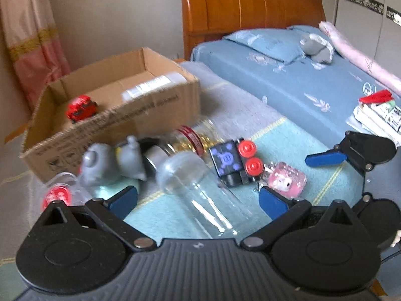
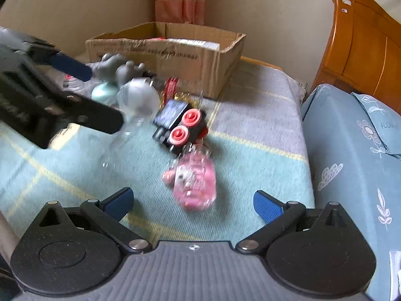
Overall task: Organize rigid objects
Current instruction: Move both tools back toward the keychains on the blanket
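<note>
A scatter of rigid items is seen lying on a striped woven blanket, with an open cardboard box standing just behind them; a red toy car is already inside the box. The left gripper is held over a clear glass tumbler, which lies on its side between the blue-padded fingers; these are spread wide and nothing is gripped. The right gripper is likewise held with its fingers well apart, empty, with a pink translucent toy case lying just ahead of it.

The tumbler is judged to be smooth, slippery and breakable, and liable to roll; it would best be taken across the middle of its cylindrical wall, squarely and gently. The pink case is probably light, hard plastic with rounded corners, and could be pinched across its narrow sides. Beside it a black block toy with two red studded wheels is seen, boxy and stiff, offering flat faces for a sure hold. Behind the tumbler a grey moulded figure is resting near a second glass jar with a red and gold band, which touches the box wall. The blanket is soft and ribbed, so items may be expected to settle rather than slide.
</note>
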Demonstrator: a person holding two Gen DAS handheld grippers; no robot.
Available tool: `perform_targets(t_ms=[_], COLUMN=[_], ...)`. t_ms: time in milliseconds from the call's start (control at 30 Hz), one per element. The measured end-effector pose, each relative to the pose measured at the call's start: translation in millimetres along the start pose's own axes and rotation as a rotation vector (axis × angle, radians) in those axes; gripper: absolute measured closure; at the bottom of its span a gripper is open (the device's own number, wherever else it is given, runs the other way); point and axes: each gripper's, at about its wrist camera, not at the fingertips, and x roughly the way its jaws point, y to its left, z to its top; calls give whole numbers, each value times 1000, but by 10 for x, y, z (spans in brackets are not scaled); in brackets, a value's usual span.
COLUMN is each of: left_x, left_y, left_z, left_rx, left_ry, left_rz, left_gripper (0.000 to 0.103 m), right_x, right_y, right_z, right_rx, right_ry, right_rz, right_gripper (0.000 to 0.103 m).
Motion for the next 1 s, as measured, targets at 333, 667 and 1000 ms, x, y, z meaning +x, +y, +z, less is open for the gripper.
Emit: perform_targets(t_ms=[333, 667, 1000], left_x=[-60, -248, -387], left_y=[154, 390, 321], left_z=[-245, -386, -369], left_rx=[29, -31, -11], left_ry=[57, 48, 9], left_rz=[107, 130, 93], left_gripper=[1, 1, 1], right_x=[72, -62, 114], right_y=[131, 283, 102], right_z=[90, 86, 358], right_rx=[-42, -85, -80], right_ry=[-14, 32, -7], right_rz=[106, 244, 268], right_gripper=[0, 0, 0])
